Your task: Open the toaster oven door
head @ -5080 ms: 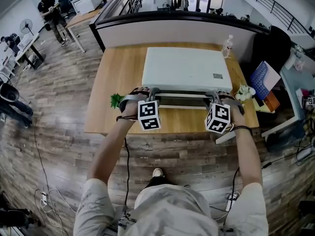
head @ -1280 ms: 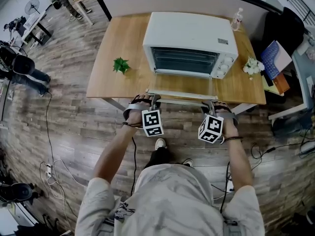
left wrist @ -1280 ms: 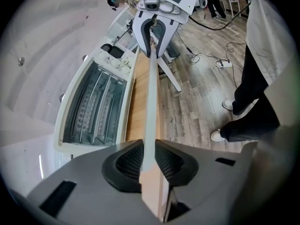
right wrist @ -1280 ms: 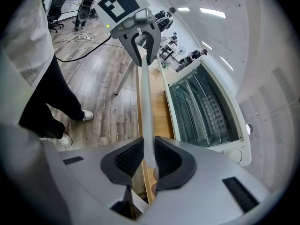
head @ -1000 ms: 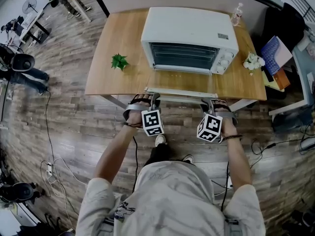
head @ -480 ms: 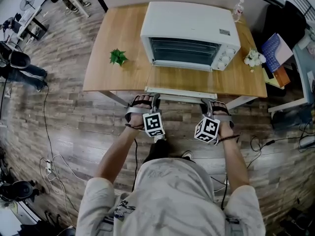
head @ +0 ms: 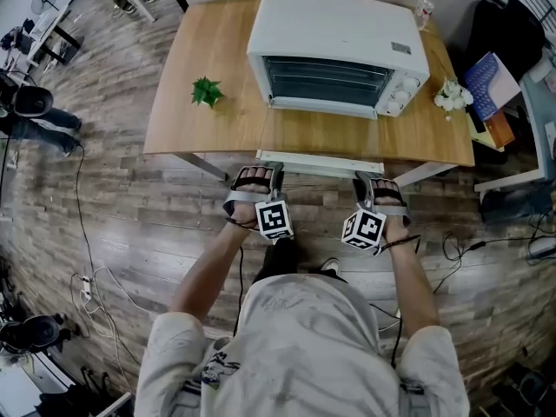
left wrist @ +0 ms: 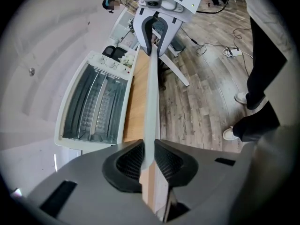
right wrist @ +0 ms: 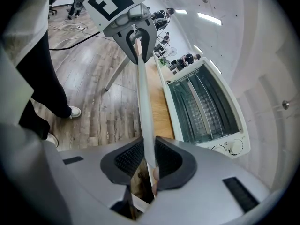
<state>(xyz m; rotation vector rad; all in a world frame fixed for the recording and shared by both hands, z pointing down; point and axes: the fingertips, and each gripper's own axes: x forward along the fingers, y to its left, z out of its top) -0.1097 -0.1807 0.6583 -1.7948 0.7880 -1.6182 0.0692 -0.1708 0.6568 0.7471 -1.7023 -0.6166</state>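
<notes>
A white toaster oven [head: 339, 29] stands on the wooden table [head: 195, 133], its rack-lined cavity [head: 326, 81] exposed. Its glass door [head: 321, 133] hangs folded down and forward, with the white handle bar [head: 320, 162] at the table's near edge. My left gripper [head: 265, 174] is shut on the handle's left end. My right gripper [head: 366, 181] is shut on the right end. In the left gripper view the handle [left wrist: 151, 102] runs from my left gripper [left wrist: 149, 161] up to the right one [left wrist: 152, 32]. The right gripper view mirrors this: handle [right wrist: 144, 102], right gripper [right wrist: 149, 158], oven [right wrist: 206, 107].
A small green plant [head: 206, 91] sits left of the oven and white flowers [head: 452, 96] sit to its right. A water bottle [head: 425, 7] stands at the far right corner. Blue books [head: 491, 81] lie beside the table. Cables trail on the plank floor [head: 104, 224].
The door, shut five seconds ago, now lies swung open. Over the last second both grippers have sunk a little with the handle, towards the person.
</notes>
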